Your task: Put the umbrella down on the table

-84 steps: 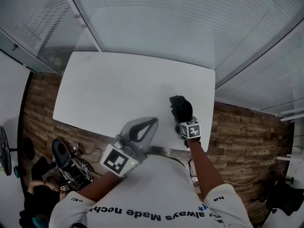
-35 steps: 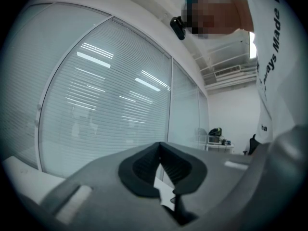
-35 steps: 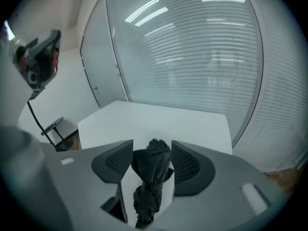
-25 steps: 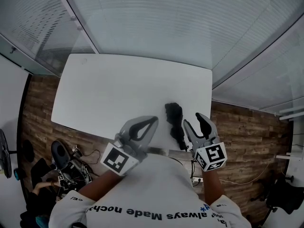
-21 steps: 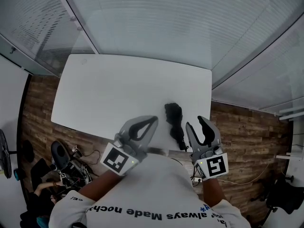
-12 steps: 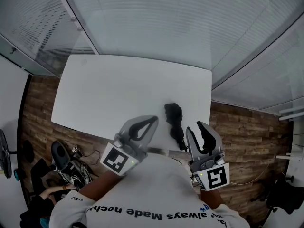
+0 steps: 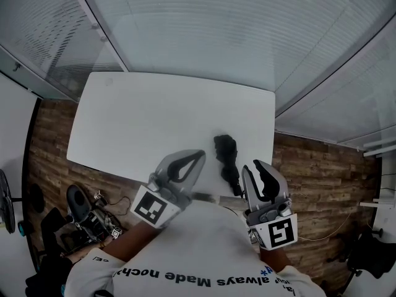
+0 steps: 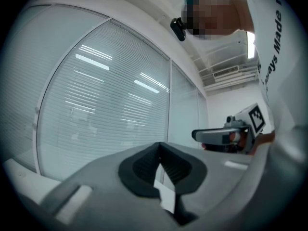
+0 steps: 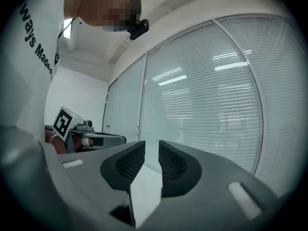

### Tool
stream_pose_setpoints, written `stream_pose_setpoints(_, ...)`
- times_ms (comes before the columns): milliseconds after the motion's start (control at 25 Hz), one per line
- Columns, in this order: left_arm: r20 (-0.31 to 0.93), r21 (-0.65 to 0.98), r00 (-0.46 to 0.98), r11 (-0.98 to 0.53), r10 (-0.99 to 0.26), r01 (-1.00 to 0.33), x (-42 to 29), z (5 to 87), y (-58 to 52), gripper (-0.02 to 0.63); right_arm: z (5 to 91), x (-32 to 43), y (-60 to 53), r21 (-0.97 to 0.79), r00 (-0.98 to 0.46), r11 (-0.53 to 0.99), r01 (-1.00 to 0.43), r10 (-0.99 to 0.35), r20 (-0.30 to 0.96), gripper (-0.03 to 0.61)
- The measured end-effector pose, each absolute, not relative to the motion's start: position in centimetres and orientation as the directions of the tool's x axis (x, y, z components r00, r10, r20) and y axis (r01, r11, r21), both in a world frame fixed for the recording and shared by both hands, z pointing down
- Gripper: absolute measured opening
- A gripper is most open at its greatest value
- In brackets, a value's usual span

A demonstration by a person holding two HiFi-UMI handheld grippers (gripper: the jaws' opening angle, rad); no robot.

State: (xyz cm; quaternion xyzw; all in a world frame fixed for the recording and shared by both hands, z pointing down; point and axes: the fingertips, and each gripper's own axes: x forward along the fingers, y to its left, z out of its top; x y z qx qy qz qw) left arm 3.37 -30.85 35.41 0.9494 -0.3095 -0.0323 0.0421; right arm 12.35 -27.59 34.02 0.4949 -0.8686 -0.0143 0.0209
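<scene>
The black folded umbrella (image 7: 226,158) lies flat on the white table (image 7: 148,116), near its front right corner, with nothing touching it. My right gripper (image 7: 260,164) hovers just right of the umbrella's near end, clear of it. Its jaws have just been closing and now stand shut with nothing between them (image 9: 151,143). My left gripper (image 7: 199,156) floats over the table's front edge, left of the umbrella, and is shut and empty (image 8: 160,144).
A glass wall with blinds (image 7: 204,30) runs behind the table. Wood-plank floor (image 7: 322,178) lies to the right and left. A chair and cables (image 7: 83,206) sit on the floor at lower left.
The right gripper has let go of the umbrella, drawn back toward the person and risen, and its jaws have closed. The umbrella lies still on the table. The left gripper has not moved.
</scene>
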Motion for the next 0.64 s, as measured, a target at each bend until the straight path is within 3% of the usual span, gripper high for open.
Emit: stream_pose_setpoints(640, -0.031, 0.102, 0.81, -0.808, -0.586, -0.581, 3.05, 35.58, -31.34, 0.003, 34.08, 11.99, -28.21, 0.044, -0.509, 0.511, -0.859, -0.86, 0.039, 0.091)
